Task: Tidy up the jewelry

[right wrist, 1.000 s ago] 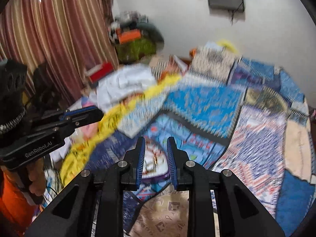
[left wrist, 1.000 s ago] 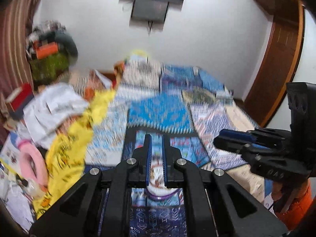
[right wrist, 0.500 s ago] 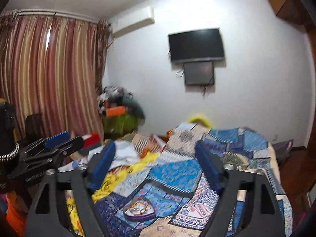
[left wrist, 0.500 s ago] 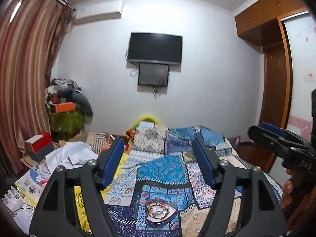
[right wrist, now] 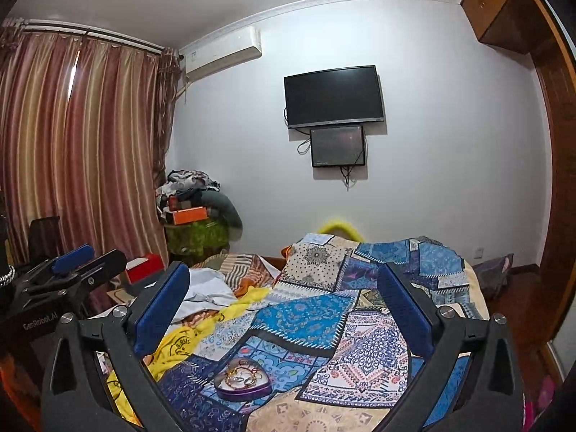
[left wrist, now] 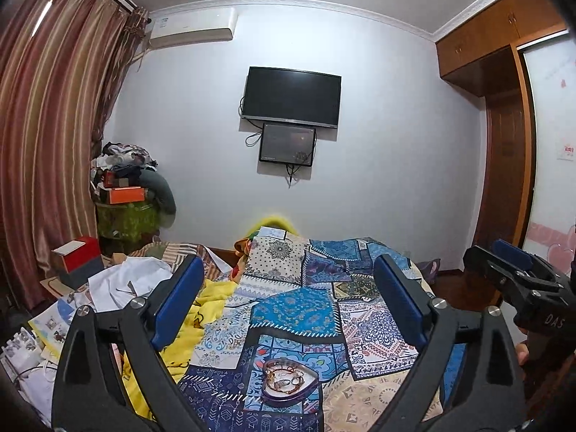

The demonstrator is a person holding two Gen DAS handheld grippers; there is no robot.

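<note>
A purple heart-shaped jewelry box [left wrist: 290,381] lies open on the patchwork bedspread [left wrist: 298,309], with gold bangles and chains inside. It also shows in the right wrist view [right wrist: 243,384]. My left gripper [left wrist: 288,302] is open wide and empty, held well above and behind the box. My right gripper [right wrist: 284,309] is open wide and empty too, at a similar height. Each gripper shows at the edge of the other's view: the right gripper [left wrist: 518,273] and the left gripper [right wrist: 72,270].
A yellow cloth [left wrist: 201,324] and white papers [left wrist: 122,284] lie on the bed's left side. A red box [left wrist: 77,255] and a cluttered pile [left wrist: 126,194] stand by the striped curtain. A TV [left wrist: 291,95] hangs on the far wall. A wooden wardrobe [left wrist: 504,144] is on the right.
Both grippers went from shut, low over the bed, to wide open and raised. The views now look level across the room, and the jewelry box sits low in both.
</note>
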